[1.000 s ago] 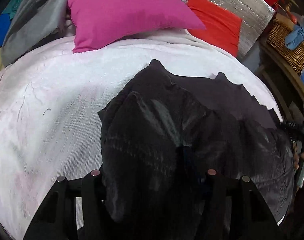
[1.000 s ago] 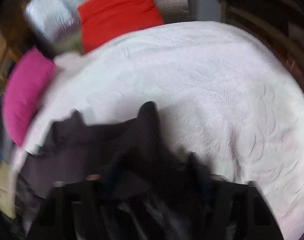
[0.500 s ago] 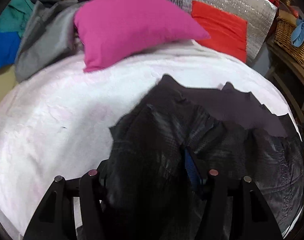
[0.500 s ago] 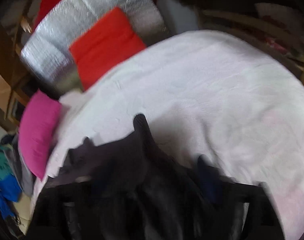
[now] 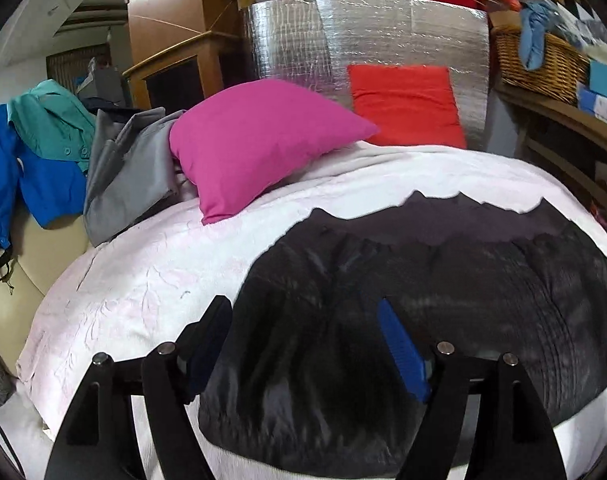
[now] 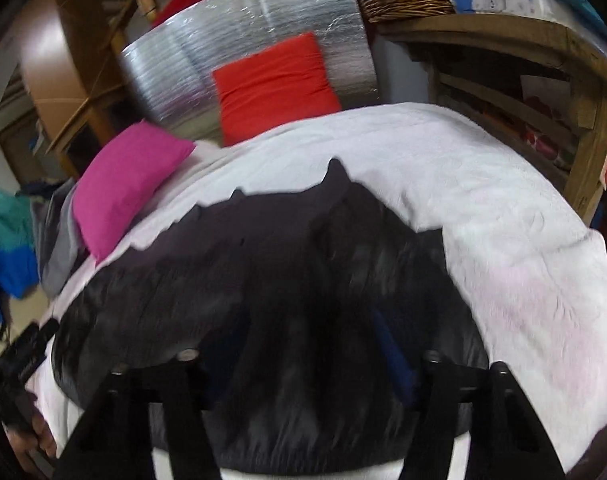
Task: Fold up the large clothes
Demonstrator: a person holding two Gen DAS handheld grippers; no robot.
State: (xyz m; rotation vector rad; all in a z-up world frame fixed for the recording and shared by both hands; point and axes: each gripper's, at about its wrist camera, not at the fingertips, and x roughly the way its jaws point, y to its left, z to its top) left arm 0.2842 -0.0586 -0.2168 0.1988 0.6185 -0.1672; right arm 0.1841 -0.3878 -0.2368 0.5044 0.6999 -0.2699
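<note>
Room: a cluttered bedroom with a wooden stair rail and shelving around the bed (image 5: 151, 280).
Bed: covered in a white embossed spread; it is the landmark for everything below.
Silver panel (image 5: 367, 40): a quilted foil sheet standing at the head of the bed.
Black garment (image 5: 443, 280): the task's thing, a large dark shiny piece lying flat on the near half of the bed, with a matte dark lining strip along its far edge.
Long axis: it appears to run across the bed, side to side, so both tools meet its near edge broadside.
Pillows: a pink pillow (image 5: 255, 148) at the head of the bed toward its left side, a red cushion (image 5: 403, 104) leaning against the foil.
Side clothes: grey, teal and blue garments heaped off the bed's left edge.
Basket (image 5: 543, 60): wicker, on the wooden shelf right of the bed, a blue cloth hanging over it.
Left gripper (image 5: 303, 336): jaws spread wide, blue pads apart, over the garment's left near part; nothing is pinched.
Right gripper (image 6: 303, 344): the view is blurred; the jaws look spread over the garment's right near part, apparently gripping nothing.
Nearer hand: neither, I judge; each sits over its own end, so a fold away toward the pillows would need both to close on the near edge.
Writing: a teal box on the shelf reads "FASHION", partly cut off.
</note>
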